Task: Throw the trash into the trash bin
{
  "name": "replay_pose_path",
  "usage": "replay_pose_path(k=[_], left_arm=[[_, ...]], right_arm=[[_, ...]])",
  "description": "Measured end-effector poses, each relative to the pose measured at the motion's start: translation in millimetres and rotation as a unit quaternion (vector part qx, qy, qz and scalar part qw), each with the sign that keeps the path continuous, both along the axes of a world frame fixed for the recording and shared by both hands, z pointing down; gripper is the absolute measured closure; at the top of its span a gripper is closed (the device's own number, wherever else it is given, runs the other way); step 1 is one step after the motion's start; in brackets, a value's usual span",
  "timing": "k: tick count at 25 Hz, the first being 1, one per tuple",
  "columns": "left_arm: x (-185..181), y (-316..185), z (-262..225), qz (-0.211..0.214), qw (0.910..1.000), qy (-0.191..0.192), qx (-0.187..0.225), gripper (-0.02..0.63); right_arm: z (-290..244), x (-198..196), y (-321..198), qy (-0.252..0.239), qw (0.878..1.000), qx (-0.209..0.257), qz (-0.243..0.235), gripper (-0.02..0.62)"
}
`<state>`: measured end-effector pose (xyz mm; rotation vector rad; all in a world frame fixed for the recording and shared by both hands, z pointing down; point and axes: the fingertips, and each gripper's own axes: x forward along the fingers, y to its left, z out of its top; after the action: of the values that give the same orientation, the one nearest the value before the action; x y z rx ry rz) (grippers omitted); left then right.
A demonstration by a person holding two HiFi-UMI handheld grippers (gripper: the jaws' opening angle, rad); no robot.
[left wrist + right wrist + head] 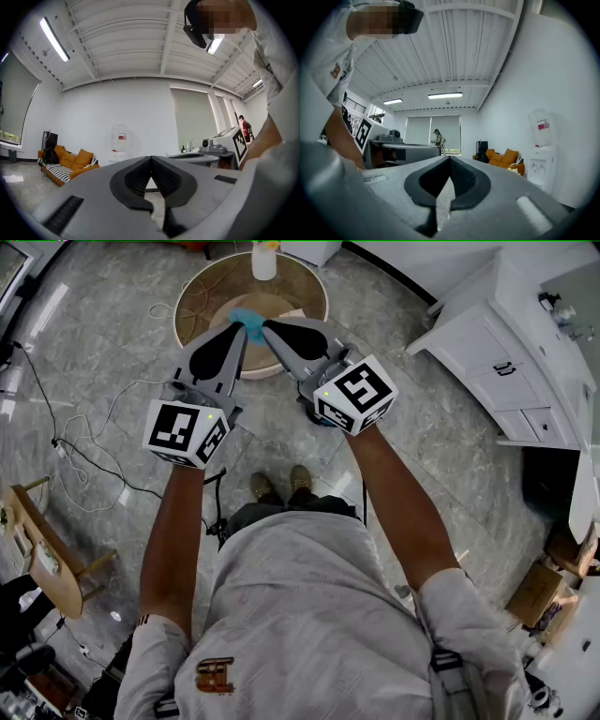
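In the head view a crumpled blue piece of trash (248,317) lies on a round wood-rimmed table (192,296), beside a tan scrap (292,313) and a white bottle (265,259). My left gripper (242,330) and right gripper (269,327) are held level side by side above the table's near edge, tips almost touching each other just short of the blue trash. The left gripper (151,158) has its jaws closed tip to tip with nothing in them. The right gripper (450,159) is shut too and holds nothing. No trash bin shows in any view.
A white cabinet with drawers (506,362) stands at the right, and a cardboard box (539,592) sits below it. Cables (84,446) trail over the marble floor at the left near a wooden chair (42,549). An orange sofa (70,161) and a water dispenser (541,154) line the far wall.
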<state>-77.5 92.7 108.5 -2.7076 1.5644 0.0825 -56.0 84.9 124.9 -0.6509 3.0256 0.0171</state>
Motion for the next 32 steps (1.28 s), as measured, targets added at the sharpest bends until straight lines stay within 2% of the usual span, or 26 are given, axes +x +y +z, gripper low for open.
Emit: replay_pose_path(k=[16, 23, 32], left_arm=[[1.4, -13.4, 9.9, -0.013, 0.9999, 0.004, -0.007, 0.607], [10.5, -30.0, 27.1, -0.034, 0.9993, 0.005, -0.014, 0.607], [20.9, -59.9, 50.3, -0.058, 0.9981, -0.002, -0.019, 0.607]], right_arm=[[7.3, 11.0, -11.7, -0.004, 1.000, 0.000, -0.003, 0.594], [26.3, 48.3, -45.4, 0.015, 0.999, -0.012, 0.028, 0.594], [55.5, 62.9, -75.7, 0.047, 0.999, -0.015, 0.020, 0.594]])
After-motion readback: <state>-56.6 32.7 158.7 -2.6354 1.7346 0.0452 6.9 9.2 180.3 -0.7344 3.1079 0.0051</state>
